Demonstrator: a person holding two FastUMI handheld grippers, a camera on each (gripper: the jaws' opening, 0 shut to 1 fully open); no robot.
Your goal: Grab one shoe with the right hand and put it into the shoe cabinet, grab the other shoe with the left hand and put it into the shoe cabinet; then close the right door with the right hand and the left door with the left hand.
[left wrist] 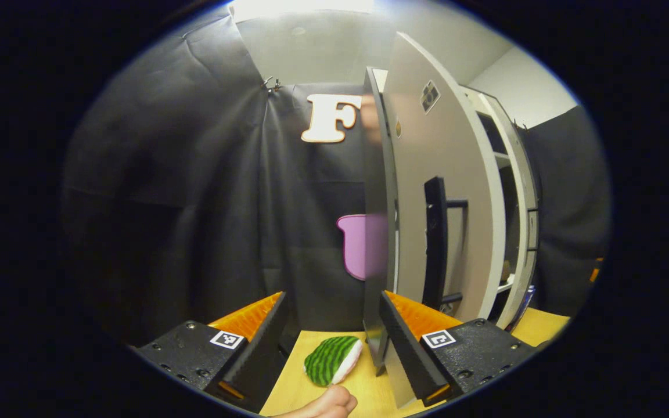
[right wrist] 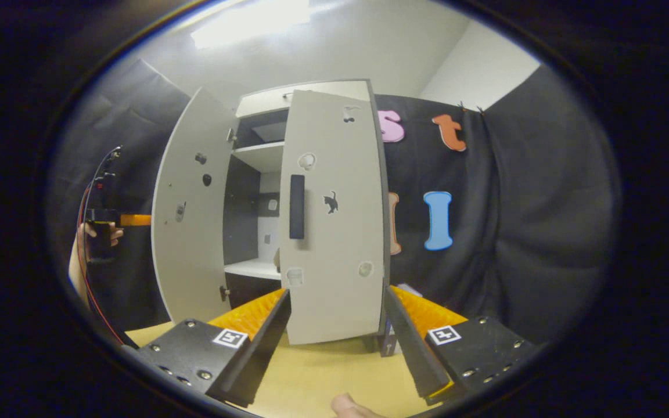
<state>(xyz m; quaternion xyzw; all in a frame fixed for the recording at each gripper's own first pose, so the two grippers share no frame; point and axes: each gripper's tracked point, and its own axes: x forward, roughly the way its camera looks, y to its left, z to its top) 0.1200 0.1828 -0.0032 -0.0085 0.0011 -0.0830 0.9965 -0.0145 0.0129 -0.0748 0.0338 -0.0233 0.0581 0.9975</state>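
Note:
In the left gripper view the left door (left wrist: pixel 427 174) of the white shoe cabinet (left wrist: pixel 520 191) stands edge-on, its black handle (left wrist: pixel 434 244) facing right. My left gripper (left wrist: pixel 331 294) is open, and the door's lower edge sits just inside its right finger (left wrist: pixel 407 348). In the right gripper view my right gripper (right wrist: pixel 337 290) is open right in front of the right door (right wrist: pixel 334 174), which is swung partly shut and carries a black handle (right wrist: pixel 297 215). The left door (right wrist: pixel 186 232) stands wide open. Little of the dark shelf space (right wrist: pixel 253 268) between the doors can be seen.
A green striped object with a white rim (left wrist: pixel 333 360) lies on the yellow tabletop (left wrist: pixel 363 389) between the left fingers. A thumb (left wrist: pixel 326 403) shows at the bottom. A hand holding the other gripper (right wrist: pixel 102 226) is behind the left door. Black cloth surrounds the booth.

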